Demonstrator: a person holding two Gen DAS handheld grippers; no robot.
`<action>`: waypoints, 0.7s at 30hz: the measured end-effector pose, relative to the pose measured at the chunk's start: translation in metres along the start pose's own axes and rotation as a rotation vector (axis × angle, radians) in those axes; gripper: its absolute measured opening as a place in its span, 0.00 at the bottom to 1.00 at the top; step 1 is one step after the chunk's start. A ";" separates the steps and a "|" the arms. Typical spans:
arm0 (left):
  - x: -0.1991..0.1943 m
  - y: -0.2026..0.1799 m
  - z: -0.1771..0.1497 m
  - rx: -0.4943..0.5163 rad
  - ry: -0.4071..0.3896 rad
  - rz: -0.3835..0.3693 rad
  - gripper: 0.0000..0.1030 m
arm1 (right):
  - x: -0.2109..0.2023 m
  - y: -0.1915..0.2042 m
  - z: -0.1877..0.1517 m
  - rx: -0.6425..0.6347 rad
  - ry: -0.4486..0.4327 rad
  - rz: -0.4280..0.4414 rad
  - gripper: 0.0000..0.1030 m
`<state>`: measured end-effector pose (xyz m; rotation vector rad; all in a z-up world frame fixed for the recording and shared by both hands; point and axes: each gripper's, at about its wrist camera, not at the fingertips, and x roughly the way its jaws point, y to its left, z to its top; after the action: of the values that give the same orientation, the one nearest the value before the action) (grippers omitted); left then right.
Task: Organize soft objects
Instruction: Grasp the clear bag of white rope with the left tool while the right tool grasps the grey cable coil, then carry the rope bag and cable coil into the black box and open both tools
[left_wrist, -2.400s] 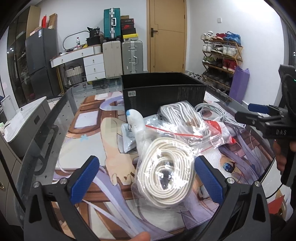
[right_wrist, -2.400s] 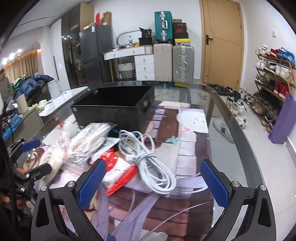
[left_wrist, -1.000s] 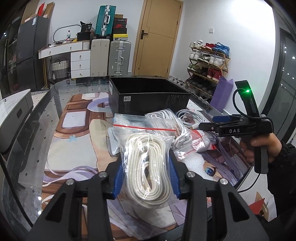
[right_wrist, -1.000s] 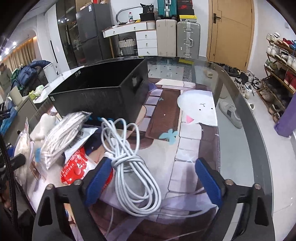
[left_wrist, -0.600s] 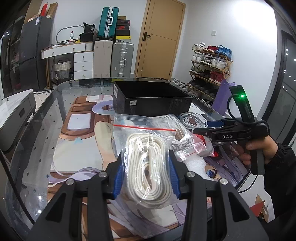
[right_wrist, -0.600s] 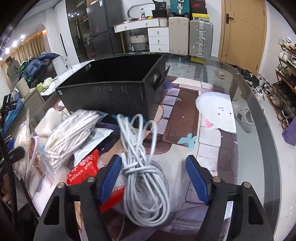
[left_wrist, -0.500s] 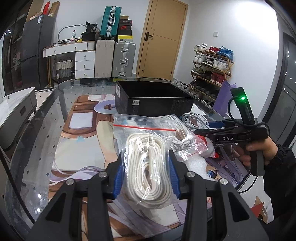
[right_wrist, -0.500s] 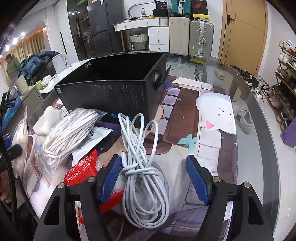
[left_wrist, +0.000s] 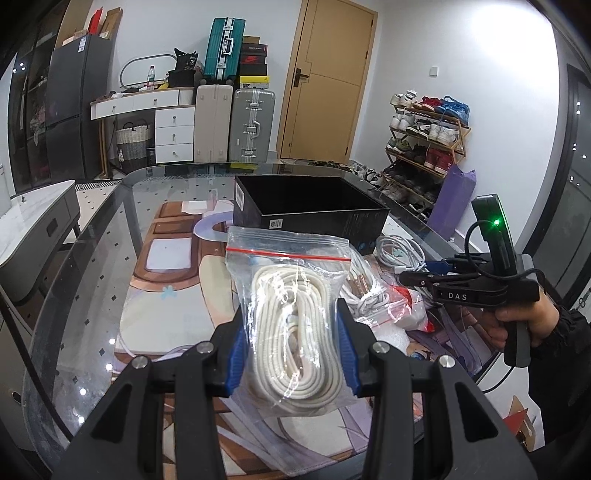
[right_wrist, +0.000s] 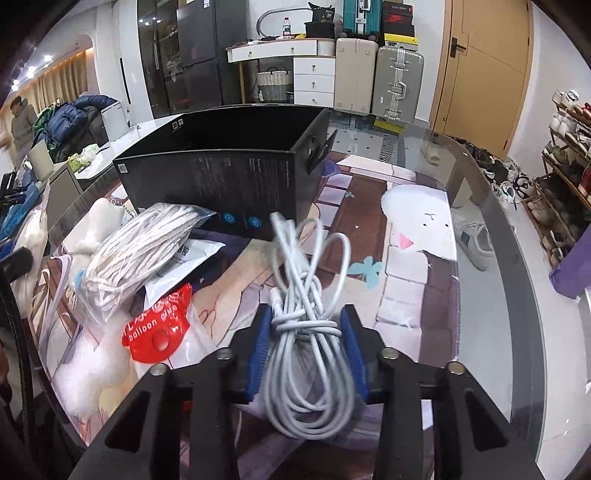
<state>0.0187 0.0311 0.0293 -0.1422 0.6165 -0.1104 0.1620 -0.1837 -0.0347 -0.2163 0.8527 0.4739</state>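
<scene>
My left gripper is shut on a clear zip bag of coiled cream rope and holds it above the table. My right gripper is shut on a bundle of white cable, lifted slightly off the mat. An open black box stands behind the pile; it also shows in the right wrist view. The right gripper shows from the side in the left wrist view.
A second bag of white rope, a red balloon-glue pack, a white plush and white foam lie left of the cable. A printed mat covers the glass table. A shoe rack stands far right.
My left gripper shut on the rope bag and lifted it. My right gripper moved in over the white cable and shut on it.
</scene>
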 end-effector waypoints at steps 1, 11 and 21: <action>0.000 0.000 0.000 -0.001 -0.001 -0.001 0.40 | -0.001 -0.001 -0.001 0.002 -0.002 -0.005 0.34; -0.003 -0.001 0.010 0.004 -0.016 -0.001 0.40 | -0.028 -0.006 -0.008 0.018 -0.060 -0.012 0.34; 0.004 -0.003 0.037 0.008 -0.034 0.003 0.40 | -0.072 0.000 0.009 0.037 -0.174 0.032 0.34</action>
<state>0.0437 0.0309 0.0570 -0.1353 0.5820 -0.1072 0.1279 -0.2032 0.0263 -0.1259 0.6946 0.4987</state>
